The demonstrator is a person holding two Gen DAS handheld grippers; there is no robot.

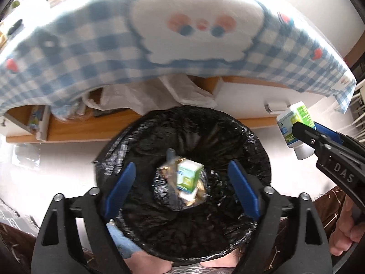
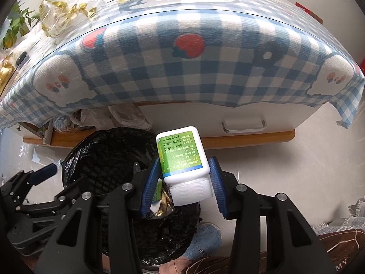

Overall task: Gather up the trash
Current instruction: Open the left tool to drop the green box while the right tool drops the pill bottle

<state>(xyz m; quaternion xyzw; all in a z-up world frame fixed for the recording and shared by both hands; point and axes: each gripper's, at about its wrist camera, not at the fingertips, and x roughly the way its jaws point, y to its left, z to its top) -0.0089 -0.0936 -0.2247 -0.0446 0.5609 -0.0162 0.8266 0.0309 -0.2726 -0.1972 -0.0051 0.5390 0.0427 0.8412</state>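
Observation:
A bin lined with a black bag (image 1: pixel 239 137) stands on the floor below the table; it also shows in the right wrist view (image 2: pixel 102 150). Inside lie a small green and white carton (image 1: pixel 188 178), a gold wrapper (image 1: pixel 200 191) and a clear plastic strip. My left gripper (image 1: pixel 181 189) is open and empty, right above the bin's mouth. My right gripper (image 2: pixel 184 182) is shut on a white bottle with a green label (image 2: pixel 182 157), cap toward the camera, held at the bin's right rim. The bottle also shows in the left wrist view (image 1: pixel 294 127).
A table with a blue checked cloth (image 2: pixel 182 73) overhangs behind the bin. A white drawer with a metal handle (image 2: pixel 244 125) sits under it, and plastic bags (image 1: pixel 141 98) spill from an open shelf. Gold wrappers and clear bags (image 2: pixel 61 16) lie on the table's left. The person's feet are by the bin.

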